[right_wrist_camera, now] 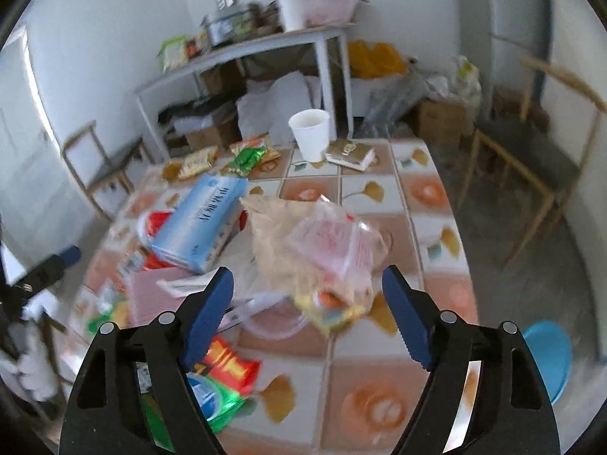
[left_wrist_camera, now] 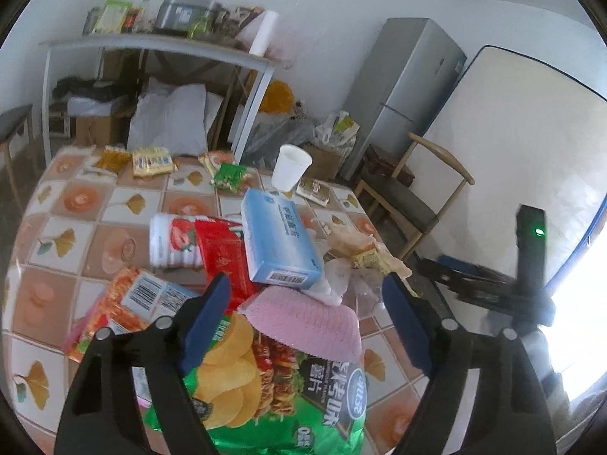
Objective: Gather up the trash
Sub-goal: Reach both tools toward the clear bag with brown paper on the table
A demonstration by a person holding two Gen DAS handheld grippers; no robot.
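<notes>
Trash covers the tiled tablecloth (left_wrist_camera: 76,204). In the left wrist view my left gripper (left_wrist_camera: 307,303) stands open above a pink ribbed bowl (left_wrist_camera: 303,322) lying on a green chip bag (left_wrist_camera: 280,383); its pads touch neither. Beyond lie a blue tissue pack (left_wrist_camera: 279,242), a red packet (left_wrist_camera: 224,261), a tipped noodle cup (left_wrist_camera: 170,242), an orange noodle packet (left_wrist_camera: 129,303) and an upright white paper cup (left_wrist_camera: 290,167). In the right wrist view my right gripper (right_wrist_camera: 309,295) is open around a crumpled clear bag of wrappers (right_wrist_camera: 322,250), with gaps on both sides. The view is blurred.
Small snack packets (left_wrist_camera: 151,161) line the table's far edge. A wooden chair (left_wrist_camera: 409,197) stands off the right side, with a grey fridge (left_wrist_camera: 409,76) and a leaning mattress (left_wrist_camera: 512,144) behind. A cluttered shelf table (left_wrist_camera: 151,45) is at the back. A blue stool (right_wrist_camera: 546,356) sits low right.
</notes>
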